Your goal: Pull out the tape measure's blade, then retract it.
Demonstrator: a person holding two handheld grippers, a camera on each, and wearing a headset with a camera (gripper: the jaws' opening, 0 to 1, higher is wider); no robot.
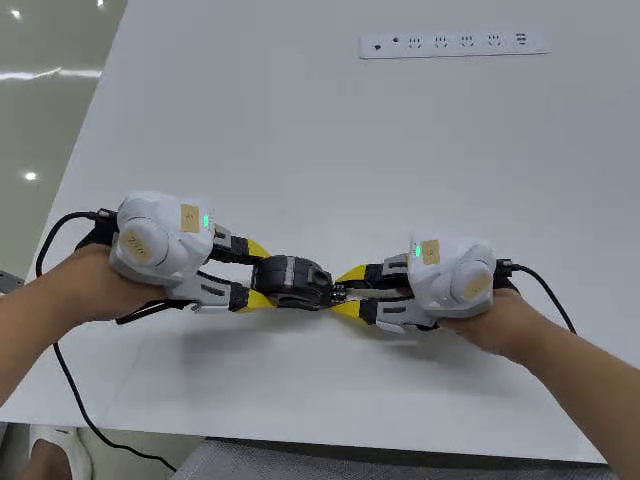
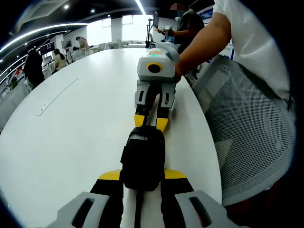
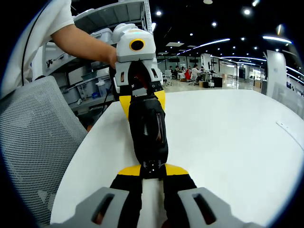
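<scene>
Left tongs (image 1: 257, 273) grip the tape measure (image 1: 292, 281) on the tabletop (image 1: 300, 150). Right tongs (image 1: 349, 292) are pinched on its blade tip (image 3: 152, 167)

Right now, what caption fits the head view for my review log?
Left hand-held gripper clamps the tape measure; right hand-held gripper pinches its blade tip on the white table.

Open tabletop (image 1: 300, 130) beyond tape measure (image 1: 291, 281); power strip (image 1: 453, 44) well apart.

A white table (image 1: 300, 130) carries a power strip (image 1: 453, 44) well beyond the right gripper (image 1: 346, 292), farther from the left gripper (image 1: 256, 272).
</scene>
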